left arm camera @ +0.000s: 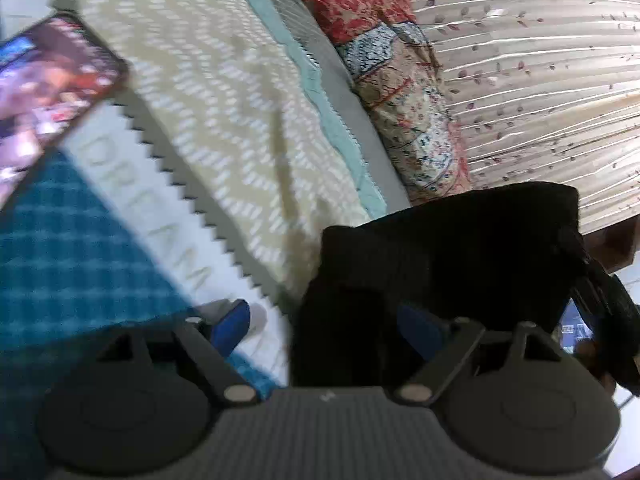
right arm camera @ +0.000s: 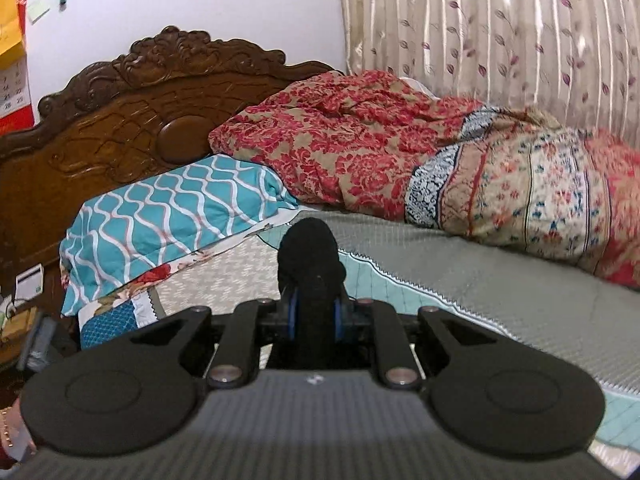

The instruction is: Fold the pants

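Note:
The black pants (left arm camera: 452,248) hang as a dark bunched sheet over the cream bedspread (left arm camera: 192,92), raised at their far right corner. My left gripper (left arm camera: 324,328) is open wide; its left blue pad (left arm camera: 230,326) is over the bed cover and the right pad (left arm camera: 420,332) lies against the black cloth. The pants' left edge falls between the jaws without being pinched. In the right wrist view my right gripper (right arm camera: 314,316) is shut on a fold of the black pants (right arm camera: 310,248), which bulges up above the blue pads. The right gripper's dark body (left arm camera: 600,292) shows at the cloth's right edge.
A lit phone (left arm camera: 52,92) lies on the bed at the left. A teal patterned pillow (right arm camera: 172,208) and a red floral quilt (right arm camera: 360,140) are heaped against the carved wooden headboard (right arm camera: 120,120). A striped floral curtain (right arm camera: 500,32) hangs behind the bed.

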### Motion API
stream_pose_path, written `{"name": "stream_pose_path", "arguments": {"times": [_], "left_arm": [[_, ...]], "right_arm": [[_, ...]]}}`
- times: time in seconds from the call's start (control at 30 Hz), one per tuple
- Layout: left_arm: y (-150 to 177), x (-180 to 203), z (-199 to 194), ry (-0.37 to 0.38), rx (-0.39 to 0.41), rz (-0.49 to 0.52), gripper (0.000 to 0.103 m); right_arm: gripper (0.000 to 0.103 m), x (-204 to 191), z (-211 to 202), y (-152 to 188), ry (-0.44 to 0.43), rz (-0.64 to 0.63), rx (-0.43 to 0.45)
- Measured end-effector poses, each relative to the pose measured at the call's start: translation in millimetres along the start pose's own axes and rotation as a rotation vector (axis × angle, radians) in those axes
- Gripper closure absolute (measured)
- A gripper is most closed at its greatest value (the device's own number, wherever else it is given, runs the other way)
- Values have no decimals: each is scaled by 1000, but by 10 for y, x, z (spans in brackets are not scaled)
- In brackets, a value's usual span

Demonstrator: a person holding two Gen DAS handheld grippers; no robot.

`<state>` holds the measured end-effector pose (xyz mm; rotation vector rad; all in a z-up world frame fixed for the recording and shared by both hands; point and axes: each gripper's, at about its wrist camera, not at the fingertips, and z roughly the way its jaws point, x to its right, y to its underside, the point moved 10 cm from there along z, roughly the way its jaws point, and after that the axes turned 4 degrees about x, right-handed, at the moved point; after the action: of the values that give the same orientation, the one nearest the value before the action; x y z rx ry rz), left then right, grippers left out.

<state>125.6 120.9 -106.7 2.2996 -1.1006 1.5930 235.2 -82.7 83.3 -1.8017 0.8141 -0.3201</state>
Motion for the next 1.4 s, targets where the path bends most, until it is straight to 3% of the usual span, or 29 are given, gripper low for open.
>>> {"name": "stream_pose_path", "arguments": {"times": [0.1, 0.23, 0.27, 0.3, 0.37, 0.4, 0.5, 0.6, 0.7, 0.8, 0.93, 1.07, 1.1, 1.17, 1.27, 1.37, 1.4], "left_arm": [[-17, 141, 177, 43, -8, 30, 6], [38, 311, 400, 143, -45, 17, 7], [61, 351, 439, 169, -49, 9, 18], [91, 397, 468, 188, -48, 13, 54], [160, 477, 488, 202, -58, 37, 93], [170, 494, 440, 184, -39, 38, 93], [93, 604, -63, 96, 150, 108, 94], [-15, 443, -617, 35, 279, 78, 94], [149, 253, -843, -27, 286, 30, 93], [332, 136, -830, -88, 266, 23, 93], [461, -87, -927, -84, 243, -101, 93], [571, -138, -1020, -57, 216, -125, 93], [617, -139, -1028, -57, 208, -119, 93], [665, -247, -1033, -137, 206, -105, 94], [744, -496, -1078, -138, 148, -216, 85], [707, -557, -1287, -150, 179, -211, 69], [646, -545, -1388, -172, 211, -191, 65]], "right_arm": [[84, -21, -35, 17, -27, -15, 1], [84, -114, -124, -40, -68, -30, -2], [84, -137, -142, -58, -79, -29, 0], [84, -160, -162, -77, -90, -28, 2], [84, -191, -194, -126, -93, -37, 15], [84, -191, -195, -151, -82, -44, 20], [84, -122, -158, -196, -13, -60, 30], [84, -113, -80, -188, 69, -106, 46], [84, -192, 81, -109, 76, -90, 64], [84, -416, 308, 99, 33, -79, 43], [83, -990, 433, 650, -96, -162, -53], [82, -1459, 290, 1358, -236, -181, -175], [81, -1533, 287, 1485, -252, -197, -198], [78, -1660, 328, 1731, -252, -249, -234], [78, -1718, 431, 1905, -250, -241, -266], [61, -1716, 440, 1895, -266, -196, -271], [48, -1738, 417, 1914, -282, -178, -277]]}}
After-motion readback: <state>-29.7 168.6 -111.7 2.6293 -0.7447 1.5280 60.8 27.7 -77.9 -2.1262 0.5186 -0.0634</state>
